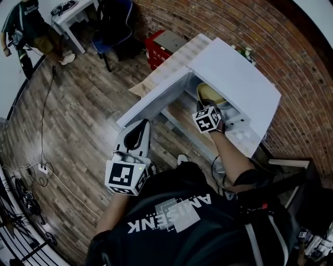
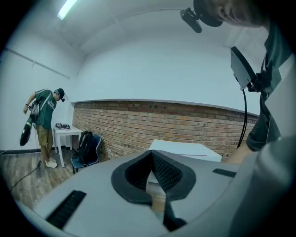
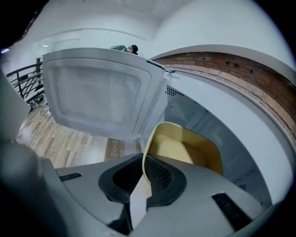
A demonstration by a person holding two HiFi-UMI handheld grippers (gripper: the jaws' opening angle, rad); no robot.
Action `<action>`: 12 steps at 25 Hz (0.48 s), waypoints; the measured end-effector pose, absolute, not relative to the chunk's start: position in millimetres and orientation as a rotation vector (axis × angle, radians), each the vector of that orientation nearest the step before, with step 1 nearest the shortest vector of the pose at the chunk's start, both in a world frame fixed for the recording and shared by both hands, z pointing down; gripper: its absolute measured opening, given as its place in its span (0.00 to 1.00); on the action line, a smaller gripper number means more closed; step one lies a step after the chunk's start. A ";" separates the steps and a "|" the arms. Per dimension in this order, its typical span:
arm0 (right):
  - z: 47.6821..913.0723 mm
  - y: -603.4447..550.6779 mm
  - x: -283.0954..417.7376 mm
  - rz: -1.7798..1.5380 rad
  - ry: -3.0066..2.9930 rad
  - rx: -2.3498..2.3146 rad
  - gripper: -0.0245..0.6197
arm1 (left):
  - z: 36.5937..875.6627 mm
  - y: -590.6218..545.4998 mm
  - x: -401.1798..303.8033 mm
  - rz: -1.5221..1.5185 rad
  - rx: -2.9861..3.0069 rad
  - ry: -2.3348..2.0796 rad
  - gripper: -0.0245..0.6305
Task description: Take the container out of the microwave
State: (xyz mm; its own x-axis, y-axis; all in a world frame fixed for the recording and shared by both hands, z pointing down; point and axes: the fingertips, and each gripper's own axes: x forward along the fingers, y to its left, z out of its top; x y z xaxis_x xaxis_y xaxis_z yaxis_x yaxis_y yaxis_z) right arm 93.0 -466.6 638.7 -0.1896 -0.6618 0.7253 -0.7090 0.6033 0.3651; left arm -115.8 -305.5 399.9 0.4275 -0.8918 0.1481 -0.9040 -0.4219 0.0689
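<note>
The white microwave [image 1: 234, 72] stands with its door [image 1: 156, 98] swung open to the left. A pale yellow container [image 1: 207, 94] sits tilted at the mouth of the cavity. My right gripper [image 1: 204, 105] reaches into the opening from the front. In the right gripper view it [image 3: 142, 162] is shut on the near rim of the container [image 3: 185, 148], whose bowl faces me, with the door [image 3: 97, 99] behind at the left. My left gripper [image 1: 143, 123] hangs in front of the door, away from the container. Its pads [image 2: 151, 155] meet with nothing between them.
A brick wall [image 1: 234, 26] runs behind the microwave. A red box [image 1: 158, 47] sits beside it. Farther off are a blue chair with a backpack [image 1: 112, 31], a white table [image 1: 73, 15] and a person in a green shirt [image 1: 26, 26]. Cables [image 1: 44, 166] lie on the wood floor.
</note>
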 end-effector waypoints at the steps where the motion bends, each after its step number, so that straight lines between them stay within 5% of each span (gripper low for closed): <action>1: 636.3 -461.5 88.0 0.072 -1.910 1.086 0.12 | 398.7 -306.3 -118.1 0.128 2.540 -1.596 0.05; 12: 603.8 -405.9 35.7 0.102 -1.972 1.031 0.12 | 389.6 -303.8 -135.9 0.082 2.638 -1.433 0.05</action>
